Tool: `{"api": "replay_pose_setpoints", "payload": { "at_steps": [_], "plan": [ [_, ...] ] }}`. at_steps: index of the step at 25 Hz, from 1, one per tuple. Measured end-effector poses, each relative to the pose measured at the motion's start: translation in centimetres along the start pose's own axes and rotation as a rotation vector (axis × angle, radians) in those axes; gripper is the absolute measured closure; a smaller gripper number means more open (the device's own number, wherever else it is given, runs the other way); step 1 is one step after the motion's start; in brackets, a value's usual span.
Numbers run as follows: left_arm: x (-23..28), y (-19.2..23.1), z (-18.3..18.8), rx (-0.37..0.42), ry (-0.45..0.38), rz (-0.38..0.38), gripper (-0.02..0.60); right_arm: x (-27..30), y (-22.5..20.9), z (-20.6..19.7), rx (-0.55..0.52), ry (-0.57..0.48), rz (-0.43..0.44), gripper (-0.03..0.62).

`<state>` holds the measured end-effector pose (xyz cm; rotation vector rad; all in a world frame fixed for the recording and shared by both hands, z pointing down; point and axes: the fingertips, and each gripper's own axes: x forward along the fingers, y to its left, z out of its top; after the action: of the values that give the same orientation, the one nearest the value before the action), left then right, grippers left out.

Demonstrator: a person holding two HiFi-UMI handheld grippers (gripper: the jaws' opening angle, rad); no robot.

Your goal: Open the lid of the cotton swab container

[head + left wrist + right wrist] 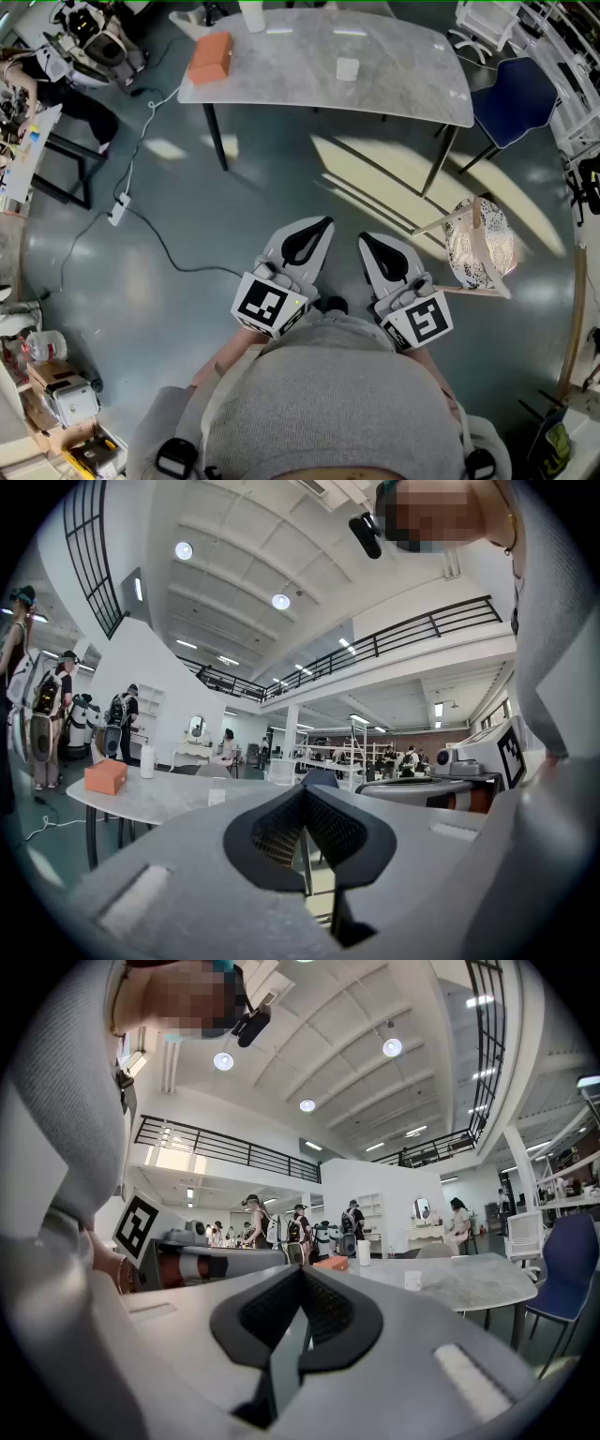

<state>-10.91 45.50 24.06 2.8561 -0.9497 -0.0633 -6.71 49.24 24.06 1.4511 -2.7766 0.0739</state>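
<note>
While we are standing well back from the grey marble-patterned tabletop, we are holding the left gripper and the right gripper level and close against our body, nowhere near the work. Both sets of fingers are pressing fully together with nothing between them; each gripper view is showing the dark ribbed inner faces meeting in a tight seam.

The small white cylindrical container is sitting alone toward the middle of the tabletop. We are taking it to be the cotton swab container, though it is too small for us to make out its lid. It is well apart from the orange rectangular box at the left end and the tall white cylinder at the far edge.

So we are judging the task as not yet begun — we are at the approach step. The next move is calling for us to close the gap to the tabletop and spread the fingers of both grippers. One gripper is then steadying the container's body while the other is taking the lid — a light tub like that is likely to slide or tip under a one-handed tug.
</note>
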Motion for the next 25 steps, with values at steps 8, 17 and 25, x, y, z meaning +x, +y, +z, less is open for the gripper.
{"api": "replay_pose_setpoints", "payload": {
  "at_steps": [8, 17, 25],
  "plan": [
    [-0.3, 0.2, 0.7, 0.005, 0.001, -0.007, 0.583, 0.5, 0.4, 0.3, -0.003, -0.003, -0.001, 0.592],
    [-1.0, 1.1, 0.6, 0.007, -0.001, -0.013, 0.583, 1.2, 1.2, 0.2, 0.000, -0.003, -0.009, 0.592],
    [-2.2, 2.7, 0.4, -0.002, -0.005, -0.031, 0.583, 2.5, 2.3, 0.0, 0.010, -0.034, -0.038, 0.592]
  ]
}}
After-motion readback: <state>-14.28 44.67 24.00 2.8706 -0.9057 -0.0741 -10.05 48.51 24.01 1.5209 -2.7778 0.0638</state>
